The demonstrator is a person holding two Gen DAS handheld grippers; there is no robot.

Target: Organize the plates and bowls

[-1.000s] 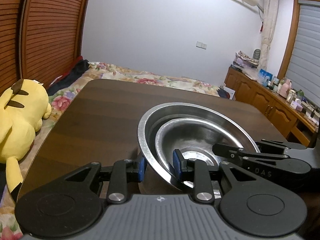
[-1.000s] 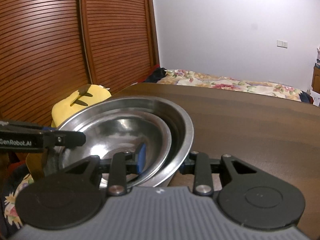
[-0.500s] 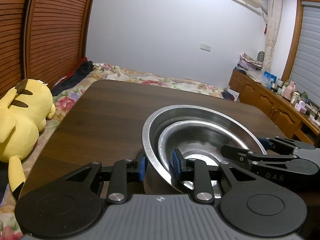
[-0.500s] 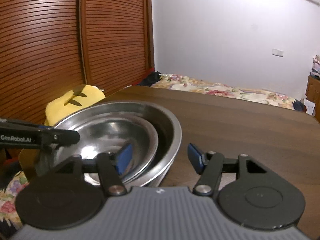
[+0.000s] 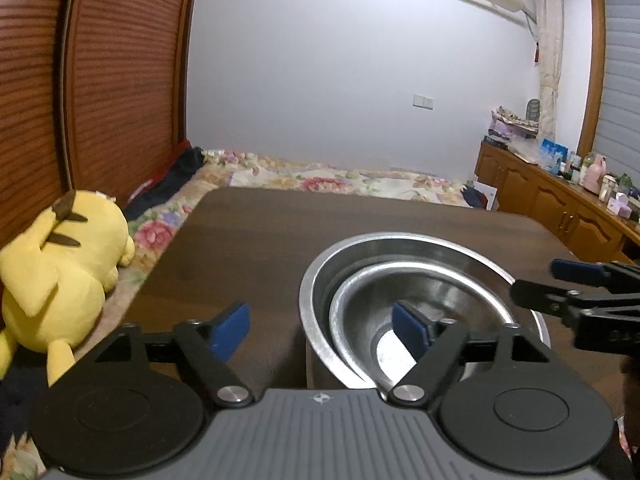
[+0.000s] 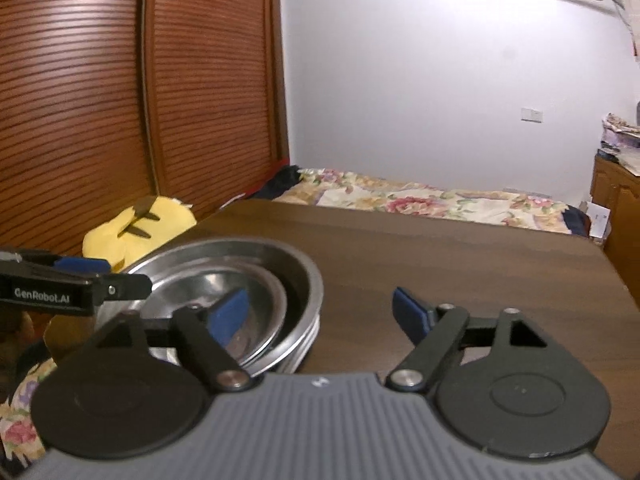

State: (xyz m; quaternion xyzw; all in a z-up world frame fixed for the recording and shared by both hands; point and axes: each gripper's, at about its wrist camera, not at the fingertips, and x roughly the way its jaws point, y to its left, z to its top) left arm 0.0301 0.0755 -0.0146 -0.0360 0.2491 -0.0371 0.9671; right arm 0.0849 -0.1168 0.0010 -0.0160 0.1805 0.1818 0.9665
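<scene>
Where the dark tabletop [image 5: 248, 240] carries them, nested steel bowls: small bowl [image 5: 372, 304] inside large bowl [image 5: 420, 248], stacked to save space. Left gripper [image 5: 320, 330] and right gripper [image 6: 320, 314]: jaws spread, straddling opposite rims, pinching nothing.

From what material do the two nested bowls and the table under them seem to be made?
The large bowl and the small bowl nested in it look like stainless steel with a polished finish: both are silver-grey and show bright reflections. The table looks like dark brown wood or a wood-look laminate; faint grain lines show, with a low sheen. Which of the two cannot be told.
</scene>
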